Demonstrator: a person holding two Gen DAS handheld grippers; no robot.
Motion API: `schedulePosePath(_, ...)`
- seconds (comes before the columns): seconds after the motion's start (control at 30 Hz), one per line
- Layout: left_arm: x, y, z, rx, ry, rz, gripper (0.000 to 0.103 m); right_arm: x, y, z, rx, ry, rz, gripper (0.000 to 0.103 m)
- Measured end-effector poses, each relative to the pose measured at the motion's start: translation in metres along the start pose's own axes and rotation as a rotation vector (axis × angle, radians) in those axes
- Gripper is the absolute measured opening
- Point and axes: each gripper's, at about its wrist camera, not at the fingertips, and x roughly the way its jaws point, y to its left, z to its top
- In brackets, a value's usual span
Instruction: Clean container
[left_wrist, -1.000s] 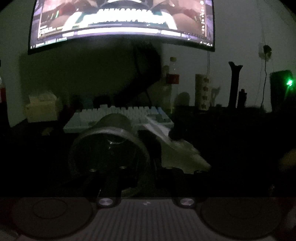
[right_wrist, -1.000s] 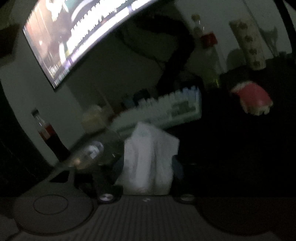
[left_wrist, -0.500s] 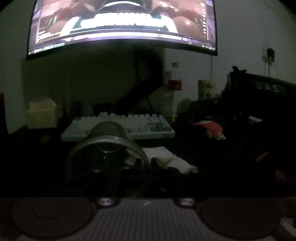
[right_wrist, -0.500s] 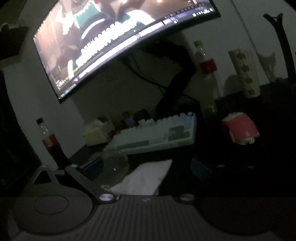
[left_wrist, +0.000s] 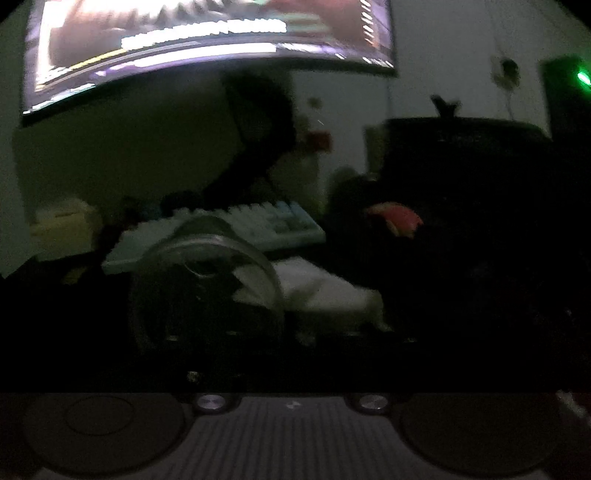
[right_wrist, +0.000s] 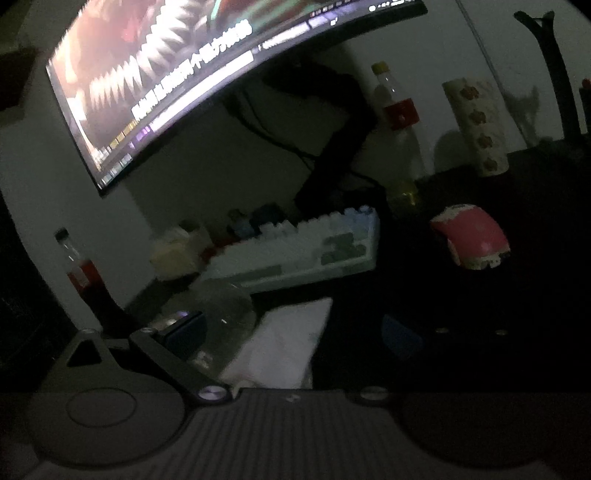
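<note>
The scene is very dark. A clear round container (left_wrist: 207, 288) lies on the desk with its mouth towards the left wrist camera. My left gripper (left_wrist: 290, 332) sits at its right rim, and the jaws are opening with the rim wall between them, no longer pinched. A white cloth (left_wrist: 325, 291) lies just right of the container. In the right wrist view the cloth (right_wrist: 284, 343) lies flat on the desk between the wide-open fingers of my right gripper (right_wrist: 291, 332), which do not touch it. The container (right_wrist: 225, 314) shows faintly beside the left finger.
A pale keyboard (right_wrist: 303, 251) lies behind the container under a lit curved monitor (right_wrist: 184, 74). A pink mouse (right_wrist: 471, 240) sits to the right. Bottles (right_wrist: 399, 122), a patterned cup (right_wrist: 476, 125) and a tissue box (right_wrist: 173, 254) stand along the wall.
The right gripper opened wide and let go of the white cloth, which dropped flat onto the desk. The left fingers have spread apart at the container's rim.
</note>
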Motion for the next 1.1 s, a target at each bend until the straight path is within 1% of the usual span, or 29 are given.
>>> schedulePosePath(0.03, -0.001, 0.001, 0.001, 0.007, 0.027, 0.001, 0.050, 0.002, 0.003, -0.001, -0.022, 0.013, -0.035, 0.103)
schedulePosePath(0.07, -0.001, 0.003, 0.002, 0.015, 0.062, -0.007, 0.062, 0.005, 0.007, -0.001, -0.043, 0.026, -0.070, 0.103)
schedulePosePath(0.1, -0.002, 0.004, 0.003, 0.023, 0.099, -0.017, 0.077, 0.007, 0.010, -0.002, -0.067, 0.036, -0.105, 0.103)
schedulePosePath(0.13, -0.003, 0.006, 0.005, 0.032, 0.137, -0.027, 0.081, 0.008, 0.015, -0.003, -0.100, 0.036, -0.142, 0.103)
schedulePosePath(0.17, -0.008, 0.008, 0.006, 0.041, 0.152, -0.047, 0.090, 0.008, 0.020, -0.005, -0.133, 0.033, -0.178, 0.103)
schedulePosePath(0.2, -0.015, 0.010, 0.009, 0.050, 0.149, -0.073, 0.100, 0.006, 0.025, -0.006, -0.162, 0.020, -0.210, 0.103)
schedulePosePath(0.23, -0.023, 0.013, 0.012, 0.053, 0.137, -0.088, 0.103, 0.003, 0.029, -0.007, -0.174, 0.001, -0.233, 0.103)
schedulePosePath(0.3, -0.040, 0.021, 0.019, 0.059, 0.101, -0.098, 0.103, -0.003, 0.036, -0.008, -0.195, -0.034, -0.272, 0.103)
schedulePosePath(0.43, -0.069, 0.047, 0.031, 0.023, 0.032, -0.077, 0.103, -0.013, 0.035, -0.008, -0.182, -0.051, -0.229, 0.103)
schedulePosePath(0.5, -0.076, 0.065, 0.035, -0.018, 0.013, -0.069, 0.103, -0.019, 0.039, -0.011, -0.210, -0.079, -0.211, 0.103)
schedulePosePath(0.57, -0.078, 0.081, 0.038, -0.078, 0.008, -0.030, 0.103, -0.024, 0.045, -0.014, -0.243, -0.108, -0.199, 0.103)
schedulePosePath(0.63, -0.075, 0.095, 0.040, -0.145, 0.018, 0.029, 0.103, -0.025, 0.060, -0.013, -0.327, -0.131, -0.269, 0.103)
schedulePosePath(0.77, -0.071, 0.115, 0.041, -0.230, 0.039, 0.093, 0.103, -0.022, 0.076, 0.000, -0.369, -0.026, -0.325, 0.103)
schedulePosePath(0.87, -0.073, 0.123, 0.043, -0.278, 0.045, 0.109, 0.103, -0.018, 0.082, 0.007, -0.405, 0.080, -0.224, 0.103)
schedulePosePath(0.9, -0.074, 0.125, 0.044, -0.289, 0.036, 0.112, 0.103, -0.018, 0.083, 0.007, -0.385, 0.088, -0.211, 0.103)
schedulePosePath(0.97, -0.076, 0.124, 0.043, -0.300, 0.014, 0.124, 0.103, -0.021, 0.087, 0.007, -0.325, 0.071, -0.230, 0.103)
schedulePosePath(1.07, -0.075, 0.113, 0.044, -0.285, 0.014, 0.180, 0.103, -0.027, 0.097, 0.007, -0.308, 0.058, -0.226, 0.103)
schedulePosePath(1.1, -0.072, 0.110, 0.045, -0.292, 0.035, 0.206, 0.103, -0.030, 0.101, 0.007, -0.304, 0.064, -0.206, 0.103)
